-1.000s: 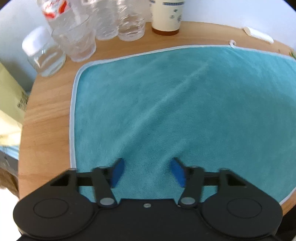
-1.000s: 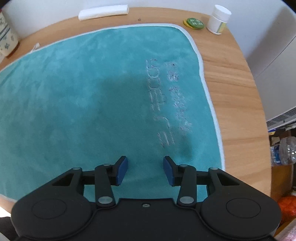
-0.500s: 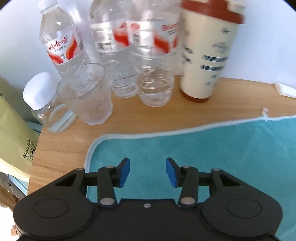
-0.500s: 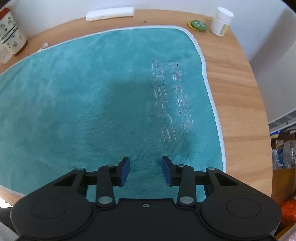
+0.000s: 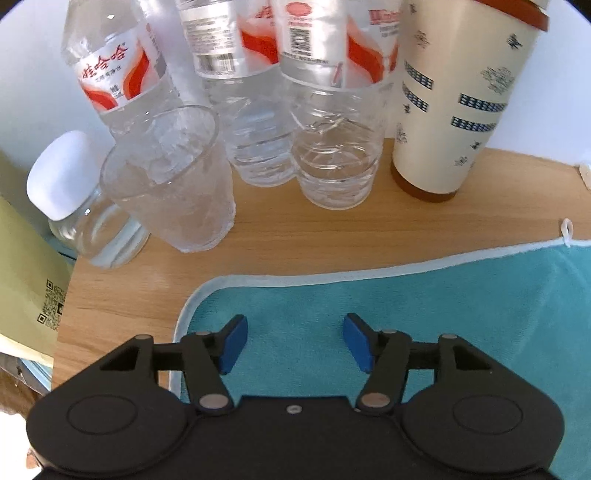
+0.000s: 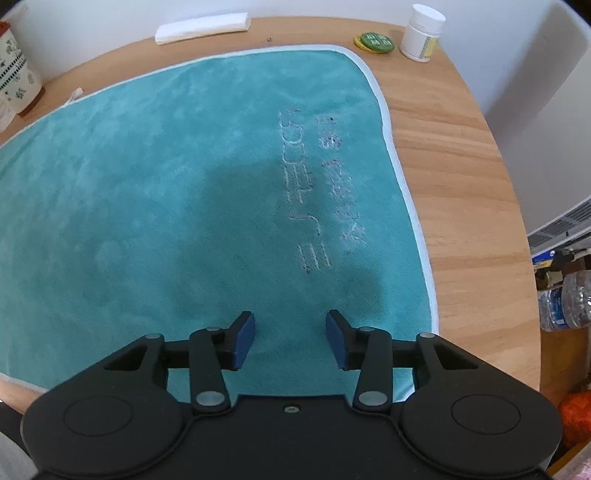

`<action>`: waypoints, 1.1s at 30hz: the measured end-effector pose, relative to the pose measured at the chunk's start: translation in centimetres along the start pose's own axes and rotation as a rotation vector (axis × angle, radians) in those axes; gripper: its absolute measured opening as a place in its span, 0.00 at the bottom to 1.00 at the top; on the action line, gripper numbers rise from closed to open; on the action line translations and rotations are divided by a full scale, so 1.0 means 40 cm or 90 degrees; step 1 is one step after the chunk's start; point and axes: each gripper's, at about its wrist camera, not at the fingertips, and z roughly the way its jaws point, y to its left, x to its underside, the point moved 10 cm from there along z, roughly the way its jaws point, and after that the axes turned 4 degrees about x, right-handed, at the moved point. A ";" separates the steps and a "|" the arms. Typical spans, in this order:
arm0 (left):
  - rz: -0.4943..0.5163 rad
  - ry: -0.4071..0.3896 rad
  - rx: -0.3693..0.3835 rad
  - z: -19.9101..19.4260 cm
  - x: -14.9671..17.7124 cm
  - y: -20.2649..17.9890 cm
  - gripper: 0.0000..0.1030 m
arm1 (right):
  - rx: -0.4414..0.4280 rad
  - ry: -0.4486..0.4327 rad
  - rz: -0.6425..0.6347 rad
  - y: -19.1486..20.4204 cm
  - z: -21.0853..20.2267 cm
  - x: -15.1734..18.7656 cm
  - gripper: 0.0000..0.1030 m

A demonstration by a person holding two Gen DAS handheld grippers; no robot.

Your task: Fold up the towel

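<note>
A teal towel [image 6: 184, 177] with a white hem lies spread flat on the round wooden table [image 6: 454, 177]; pale lettering shows near its right side. In the left wrist view its far left corner [image 5: 207, 291] lies just ahead of my left gripper [image 5: 293, 341], which is open and empty, low over the cloth. A small white hanging loop [image 5: 566, 226] sticks out from the far hem. My right gripper [image 6: 290, 338] hovers open over the near right part of the towel, holding nothing.
Behind the far left corner stand three water bottles [image 5: 325, 103], a clear glass [image 5: 173, 184], a white-capped jar [image 5: 70, 192] and a tall patterned cup [image 5: 454, 96]. At the far right are a white pill bottle [image 6: 421, 33], a green lid [image 6: 375, 41] and folded white tissue [image 6: 201, 27].
My left gripper has travelled forward across the towel to its far left corner, bringing the bottles and cup close. The right gripper drew back slightly and stayed open.
</note>
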 end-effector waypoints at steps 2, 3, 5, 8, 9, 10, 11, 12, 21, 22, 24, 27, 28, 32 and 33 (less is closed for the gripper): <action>0.006 -0.010 -0.012 0.000 -0.008 0.003 0.58 | 0.004 0.005 0.009 -0.006 0.002 0.003 0.52; 0.012 -0.015 -0.019 0.001 -0.011 0.001 0.58 | 0.007 0.005 0.012 -0.012 0.002 0.009 0.53; 0.023 -0.023 -0.029 0.004 -0.020 -0.004 0.58 | 0.010 0.011 0.022 -0.020 0.003 0.019 0.54; -0.007 -0.023 -0.018 0.009 -0.026 0.007 0.58 | 0.013 0.028 0.025 -0.032 0.003 0.028 0.55; -0.009 -0.024 -0.016 0.009 -0.027 0.009 0.58 | 0.016 0.033 0.023 -0.036 0.005 0.028 0.58; -0.003 -0.026 -0.018 0.008 -0.027 0.008 0.58 | 0.018 0.034 0.023 -0.039 0.007 0.025 0.61; 0.000 -0.026 -0.019 0.007 -0.027 0.008 0.58 | 0.024 0.038 0.024 -0.042 0.010 0.023 0.63; -0.004 -0.021 -0.018 0.006 -0.027 0.010 0.58 | 0.031 0.042 0.022 -0.042 0.012 0.019 0.63; -0.011 -0.082 0.003 -0.134 -0.015 0.027 0.54 | 0.045 -0.014 0.028 -0.040 -0.020 -0.014 0.58; -0.001 -0.084 0.010 -0.151 0.002 0.023 0.54 | 0.053 -0.016 0.028 -0.043 -0.017 -0.013 0.58; 0.027 -0.079 0.013 -0.169 0.040 0.010 0.54 | 0.058 -0.016 0.027 -0.044 -0.011 -0.011 0.57; 0.064 -0.057 0.047 -0.181 0.099 -0.024 0.54 | 0.052 -0.025 0.034 -0.040 -0.007 -0.020 0.39; 0.075 -0.045 0.059 -0.185 0.124 -0.036 0.54 | 0.045 -0.029 0.051 -0.044 -0.009 -0.026 0.33; 0.104 -0.043 0.105 -0.219 0.177 -0.084 0.54 | 0.030 -0.019 0.084 -0.050 -0.017 -0.004 0.29; 0.106 -0.035 0.122 -0.224 0.182 -0.096 0.54 | 0.041 -0.021 0.084 -0.056 -0.016 -0.004 0.29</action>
